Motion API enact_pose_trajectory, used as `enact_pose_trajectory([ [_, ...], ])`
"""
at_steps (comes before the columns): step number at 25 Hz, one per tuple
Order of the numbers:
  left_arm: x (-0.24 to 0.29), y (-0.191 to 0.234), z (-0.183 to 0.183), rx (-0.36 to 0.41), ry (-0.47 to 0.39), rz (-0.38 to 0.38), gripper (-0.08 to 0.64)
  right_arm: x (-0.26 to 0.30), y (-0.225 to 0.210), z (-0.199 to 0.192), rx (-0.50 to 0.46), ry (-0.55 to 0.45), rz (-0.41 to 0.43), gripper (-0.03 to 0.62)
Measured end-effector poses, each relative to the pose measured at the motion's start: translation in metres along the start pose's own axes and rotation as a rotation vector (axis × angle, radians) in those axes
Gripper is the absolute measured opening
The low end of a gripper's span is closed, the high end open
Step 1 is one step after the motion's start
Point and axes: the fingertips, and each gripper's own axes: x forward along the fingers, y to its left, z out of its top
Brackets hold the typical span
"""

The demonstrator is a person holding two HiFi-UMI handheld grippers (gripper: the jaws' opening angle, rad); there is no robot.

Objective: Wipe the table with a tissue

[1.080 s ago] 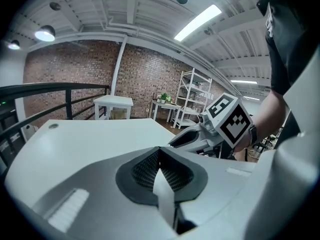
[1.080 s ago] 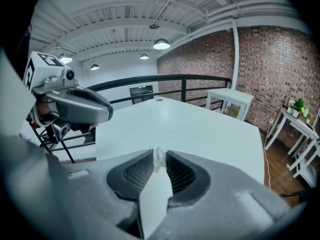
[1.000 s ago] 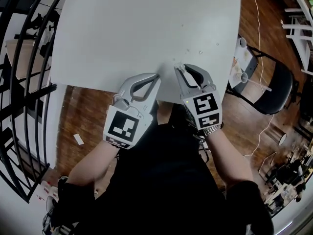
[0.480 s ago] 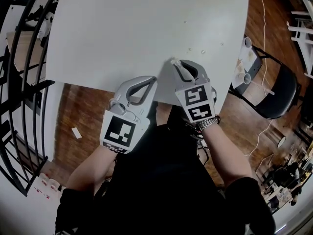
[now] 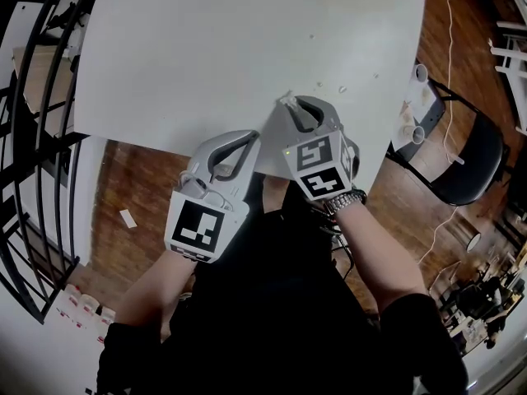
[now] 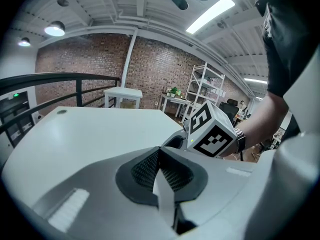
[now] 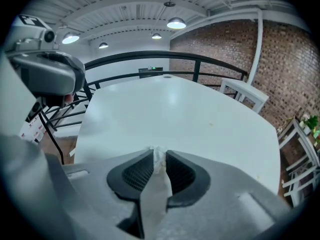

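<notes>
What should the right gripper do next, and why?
Probably lower the right gripper and push it forward and slightly to the right, so the tissue drags across the table. The tissue is clamped between its jaws just past the table's near edge, and small crumbs lie a little beyond it on that side.

- No word, number or brand name can be read in any view.
- The marker cube (image 5: 198, 225) on the left claw (image 5: 252, 137) carries only black-and-white square patterns, with no letters.
- The second cube (image 5: 318, 166) on the right claw (image 5: 287, 102) shows the same kind of coded pattern.
- A small green-lit sign (image 7: 155, 69) beyond the table's (image 7: 165, 114) far end is too small to read.
- White packs (image 5: 76, 306) on the floor bear reddish print, which is illegible.
</notes>
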Motion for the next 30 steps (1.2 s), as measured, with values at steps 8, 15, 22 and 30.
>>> enact_pose_trajectory([
  [8,0.004,0.000,0.002,-0.004,0.003,0.013,0.012,0.003,-0.001,-0.001,-0.058,0.029,-0.006,0.066],
  [15,0.006,-0.002,0.005,0.005,0.007,0.014,0.012,0.002,-0.009,-0.001,-0.071,0.033,-0.019,0.064],
  [22,0.012,-0.002,0.006,-0.004,0.005,0.018,0.012,0.002,-0.022,-0.005,-0.067,0.040,-0.031,0.064],
  [30,0.015,-0.002,0.010,-0.004,0.009,0.015,0.012,0.000,-0.033,-0.005,-0.064,0.041,-0.050,0.064],
])
